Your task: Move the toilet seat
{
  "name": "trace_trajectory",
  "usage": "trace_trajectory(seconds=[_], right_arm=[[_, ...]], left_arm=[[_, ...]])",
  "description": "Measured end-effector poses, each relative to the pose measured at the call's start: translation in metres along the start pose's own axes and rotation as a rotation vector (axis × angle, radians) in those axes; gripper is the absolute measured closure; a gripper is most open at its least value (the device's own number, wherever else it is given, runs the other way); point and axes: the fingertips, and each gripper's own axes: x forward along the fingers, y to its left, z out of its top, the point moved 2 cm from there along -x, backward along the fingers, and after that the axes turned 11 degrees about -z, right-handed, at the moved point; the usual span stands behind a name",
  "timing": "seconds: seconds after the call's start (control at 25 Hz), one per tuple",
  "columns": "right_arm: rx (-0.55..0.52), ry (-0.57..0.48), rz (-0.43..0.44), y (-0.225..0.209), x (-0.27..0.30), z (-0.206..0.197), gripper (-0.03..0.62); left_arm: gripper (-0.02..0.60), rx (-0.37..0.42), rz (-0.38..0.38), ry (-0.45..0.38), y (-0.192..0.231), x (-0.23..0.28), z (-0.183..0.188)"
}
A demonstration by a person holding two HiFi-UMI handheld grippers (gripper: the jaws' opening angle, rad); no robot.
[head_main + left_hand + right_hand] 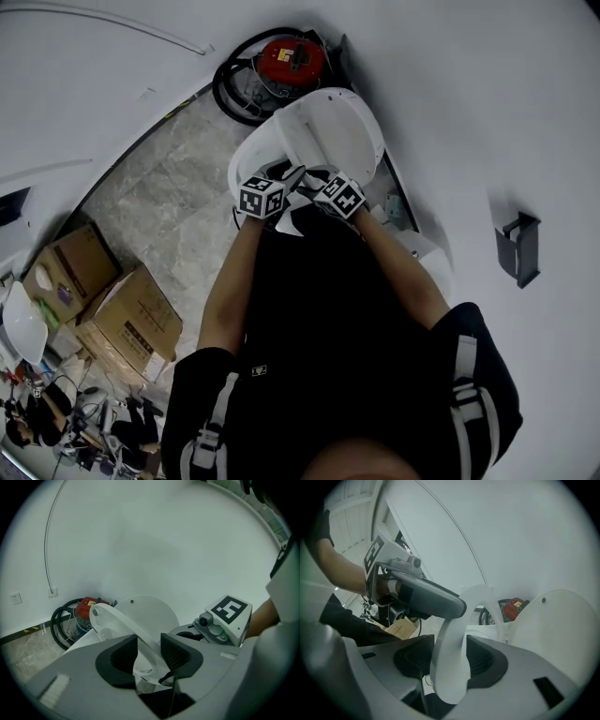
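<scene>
The white toilet seat (302,223) is raised off the bowl (246,161), in front of the upright lid (328,131). Both grippers hold its front edge side by side. In the left gripper view the seat (112,620) runs slanting between the dark pads of my left gripper (149,652), which is shut on it. The right gripper view has the seat rim (451,634) filling the gap of my right gripper (450,660), also shut on it. From the head view, the left gripper (281,187) and right gripper (323,192) sit close together above the bowl.
A red vacuum cleaner (292,58) with a coiled black hose (225,89) stands behind the toilet by the wall. Cardboard boxes (131,319) and clutter lie on the tiled floor at the left. A dark holder (518,246) hangs on the right wall.
</scene>
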Motion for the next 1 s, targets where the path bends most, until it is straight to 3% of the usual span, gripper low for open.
trace_trajectory(seconds=[1.0], right_arm=[[0.038,-0.024,-0.059,-0.050,-0.034,-0.011,0.364]], left_arm=[[0.419,0.026,-0.045,-0.002,-0.021,0.050,0.029]])
